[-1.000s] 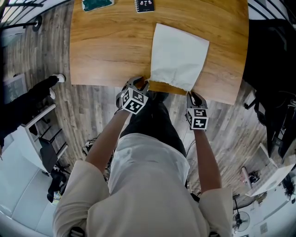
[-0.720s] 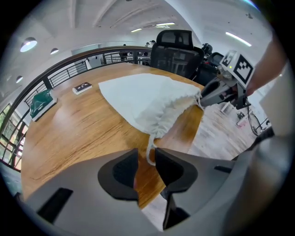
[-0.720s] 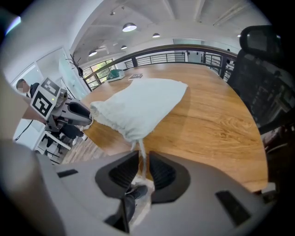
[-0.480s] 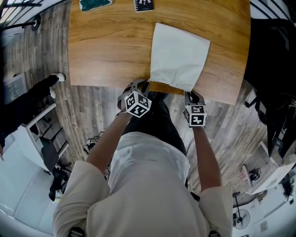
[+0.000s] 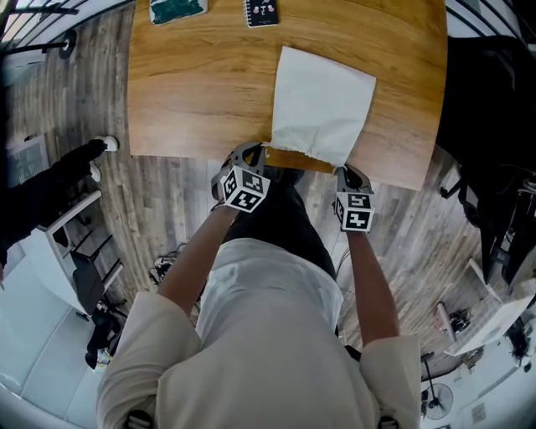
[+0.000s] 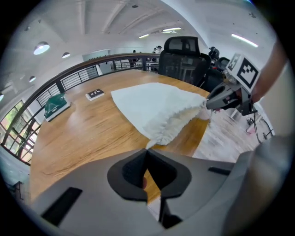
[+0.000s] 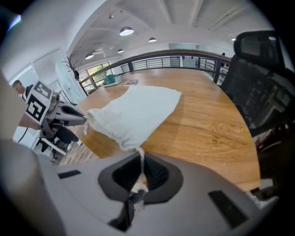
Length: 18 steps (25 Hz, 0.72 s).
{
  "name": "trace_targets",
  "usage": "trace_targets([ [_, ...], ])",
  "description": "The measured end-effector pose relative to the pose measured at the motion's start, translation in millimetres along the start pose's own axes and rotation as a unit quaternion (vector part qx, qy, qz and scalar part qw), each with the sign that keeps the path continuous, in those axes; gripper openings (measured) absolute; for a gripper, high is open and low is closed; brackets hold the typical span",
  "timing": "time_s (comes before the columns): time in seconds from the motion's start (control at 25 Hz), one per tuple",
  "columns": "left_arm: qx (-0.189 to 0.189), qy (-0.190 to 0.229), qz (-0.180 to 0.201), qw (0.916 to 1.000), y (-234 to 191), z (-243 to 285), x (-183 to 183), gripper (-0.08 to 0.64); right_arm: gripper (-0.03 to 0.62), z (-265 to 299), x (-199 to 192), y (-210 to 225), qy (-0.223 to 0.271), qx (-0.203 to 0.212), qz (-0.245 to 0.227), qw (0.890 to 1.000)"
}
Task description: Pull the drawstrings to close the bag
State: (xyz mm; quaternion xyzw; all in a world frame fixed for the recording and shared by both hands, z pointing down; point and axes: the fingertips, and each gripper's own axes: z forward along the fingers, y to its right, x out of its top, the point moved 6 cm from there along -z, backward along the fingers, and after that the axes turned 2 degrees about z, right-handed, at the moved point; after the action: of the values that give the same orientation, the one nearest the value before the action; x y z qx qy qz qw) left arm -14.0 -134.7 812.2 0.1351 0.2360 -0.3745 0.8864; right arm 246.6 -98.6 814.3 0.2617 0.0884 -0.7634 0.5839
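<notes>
Beside the bag (image 5: pixel 322 105), the left gripper (image 5: pixel 261 152) has just closed.

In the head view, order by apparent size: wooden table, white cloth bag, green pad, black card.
Wooden table, largest.
White cloth bag.
Green pad and black card: both cropped at the top edge, so unranked.

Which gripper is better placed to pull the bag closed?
Right, probably. The right gripper is shut on a drawstring from the bag; the left gripper has just closed at the other corner, no cord visible.
</notes>
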Motion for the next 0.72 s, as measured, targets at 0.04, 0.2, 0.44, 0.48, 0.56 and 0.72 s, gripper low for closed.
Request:
trace_targets([
  [0.04,0.008,0.008,-0.002,0.9999,-3,-5,2,-0.006,0.003,-3,2,2,0.007,-0.008,0.005,1.0],
  [0.2,0.033,0.039,-0.006,0.9987,-12,-23,14,-0.006,0.003,-17,14,5,0.033,-0.03,0.002,0.999],
  [0.44,0.063,0.082,-0.007,0.9946,-22,-49,36,-0.006,0.003,-39,37,5,0.072,-0.052,-0.007,0.996],
  [0.48,0.068,0.09,-0.009,0.9936,-25,-54,40,-0.006,0.003,-43,42,5,0.08,-0.056,-0.007,0.995],
  [0.56,0.08,0.108,-0.013,0.9909,-31,-63,50,-0.006,0.003,-51,54,6,0.099,-0.064,-0.008,0.993],
  [0.72,0.103,0.147,-0.017,0.9836,-44,-86,73,-0.006,0.003,-74,85,7,0.144,-0.081,-0.013,0.986],
])
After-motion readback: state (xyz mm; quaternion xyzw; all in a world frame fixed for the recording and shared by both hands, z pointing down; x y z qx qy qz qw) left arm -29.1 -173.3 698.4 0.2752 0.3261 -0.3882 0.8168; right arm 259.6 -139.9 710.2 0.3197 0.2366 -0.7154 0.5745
